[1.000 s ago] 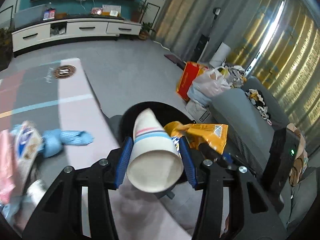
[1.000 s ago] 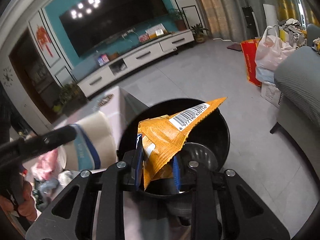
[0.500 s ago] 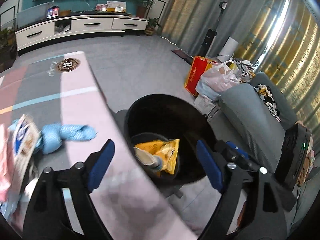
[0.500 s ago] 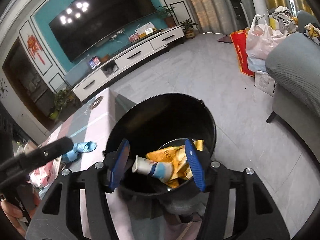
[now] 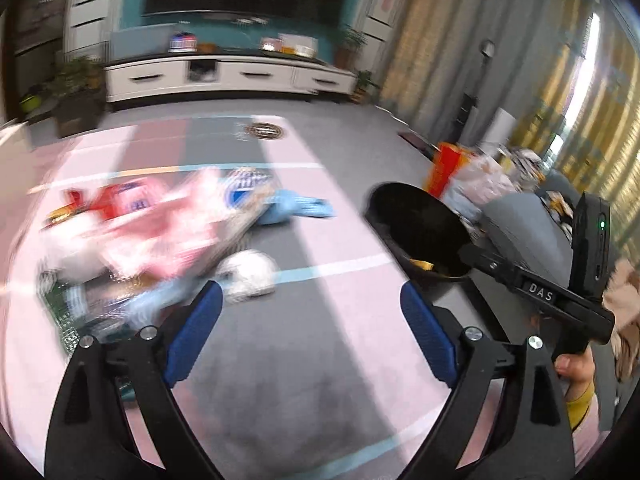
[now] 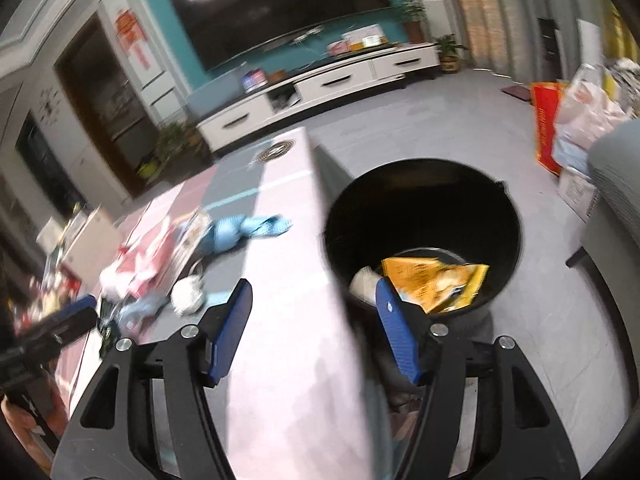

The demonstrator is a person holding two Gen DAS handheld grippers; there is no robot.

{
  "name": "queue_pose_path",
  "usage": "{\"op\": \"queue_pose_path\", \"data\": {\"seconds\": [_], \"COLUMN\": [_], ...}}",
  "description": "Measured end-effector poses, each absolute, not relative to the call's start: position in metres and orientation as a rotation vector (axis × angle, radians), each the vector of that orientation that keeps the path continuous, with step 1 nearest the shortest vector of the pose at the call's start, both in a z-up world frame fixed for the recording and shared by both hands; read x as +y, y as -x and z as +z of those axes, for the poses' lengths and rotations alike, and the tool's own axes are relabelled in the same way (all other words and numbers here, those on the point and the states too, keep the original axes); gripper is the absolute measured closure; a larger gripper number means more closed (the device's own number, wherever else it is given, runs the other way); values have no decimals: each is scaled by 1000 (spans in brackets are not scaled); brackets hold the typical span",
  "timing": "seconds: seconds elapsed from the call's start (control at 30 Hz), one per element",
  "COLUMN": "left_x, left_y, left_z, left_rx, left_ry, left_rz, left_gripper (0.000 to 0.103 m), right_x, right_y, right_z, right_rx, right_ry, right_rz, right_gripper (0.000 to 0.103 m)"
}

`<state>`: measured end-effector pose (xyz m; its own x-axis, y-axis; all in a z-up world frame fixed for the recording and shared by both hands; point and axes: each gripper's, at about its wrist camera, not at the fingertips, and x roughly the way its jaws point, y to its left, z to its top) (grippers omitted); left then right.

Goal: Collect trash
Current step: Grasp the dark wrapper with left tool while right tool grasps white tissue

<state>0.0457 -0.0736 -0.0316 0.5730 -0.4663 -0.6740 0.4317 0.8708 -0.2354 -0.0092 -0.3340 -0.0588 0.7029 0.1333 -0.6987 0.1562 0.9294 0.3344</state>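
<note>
Pink-grey table (image 5: pixel 328 380), black bin (image 6: pixel 424 204), wrappers (image 5: pixel 148 224)

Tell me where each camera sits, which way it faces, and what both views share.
Left wrist: sits on the left tongs, looking down across the table at blurred trash; jaws opening with nothing between them; the right tongs' body and a hand show at right.
Right wrist: sits on the right tongs, looking over the table edge into the black bin; jaws opening, empty.
Shared: bin, blue cloth, white crumpled wad, TV cabinet.
</note>
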Motion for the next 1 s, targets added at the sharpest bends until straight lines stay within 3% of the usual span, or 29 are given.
{"op": "queue_pose_path", "data": {"seconds": [0.37, 0.6, 0.87, 1.0], "left_x": [58, 67, 41, 31], "left_y": [-15, -16, -43, -58], "left_z": [-49, -68, -87, -98], "left_rx": [804, 818, 827, 850], "left_ry": [151, 177, 128, 103], "left_rz": [-227, -207, -249, -241], "left_gripper": [13, 14, 25, 35], "right_x": [-242, -193, -171, -161], "right_y": [-8, -30, -67, -86], "right_z": [-69, -89, -99, -108], "right_rx": [908, 962, 960, 963], "right_ry": [-229, -129, -71, -33], "right_rz": [160, 218, 218, 213], "right_gripper": [40, 40, 40, 40]}}
